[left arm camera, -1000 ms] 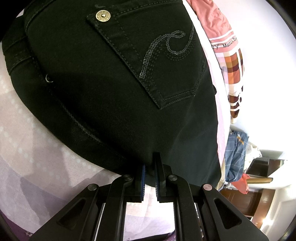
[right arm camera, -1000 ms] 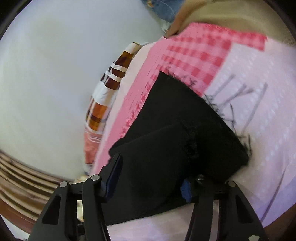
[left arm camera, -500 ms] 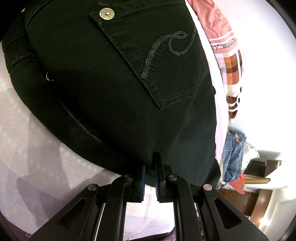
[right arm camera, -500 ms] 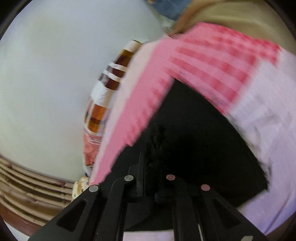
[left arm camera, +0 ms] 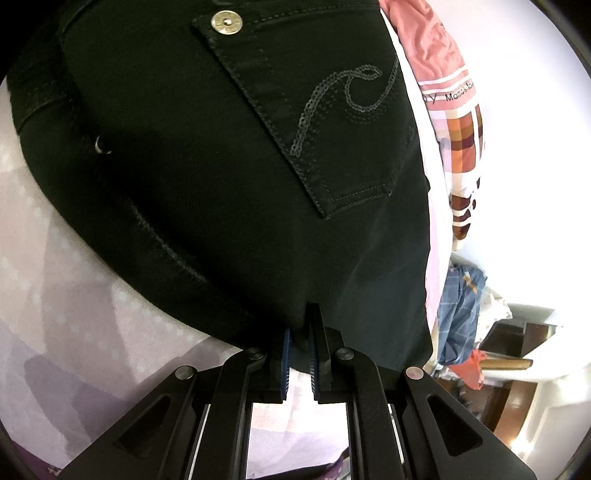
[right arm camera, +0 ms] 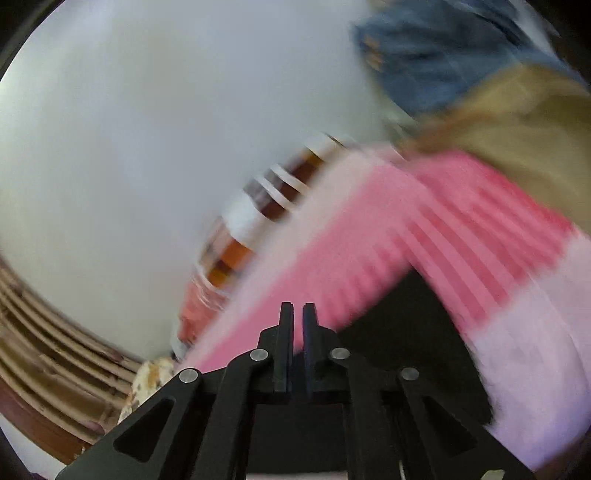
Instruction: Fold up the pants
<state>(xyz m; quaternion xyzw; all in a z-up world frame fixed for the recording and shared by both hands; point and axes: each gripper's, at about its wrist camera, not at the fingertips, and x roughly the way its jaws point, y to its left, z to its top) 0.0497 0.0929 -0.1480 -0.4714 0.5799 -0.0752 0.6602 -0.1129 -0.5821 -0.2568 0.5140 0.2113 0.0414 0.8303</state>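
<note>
Since a second back the right claw (right arm camera: 298, 317) went from wide open to pinched on the hem end of the black pants (left arm camera: 229, 177) and swung up, probably to fold it over. The left claw (left arm camera: 300, 341) stayed clamped on the seat edge, pinning them flat on the bed sheet (left arm camera: 74, 314).

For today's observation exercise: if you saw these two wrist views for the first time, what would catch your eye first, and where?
The black pants fill the left wrist view, with a brass button at top and a sequin swirl on the back pocket; the left gripper pinches their lower edge. In the blurred right wrist view, a pink striped cloth crosses the middle above the shut right gripper.
</note>
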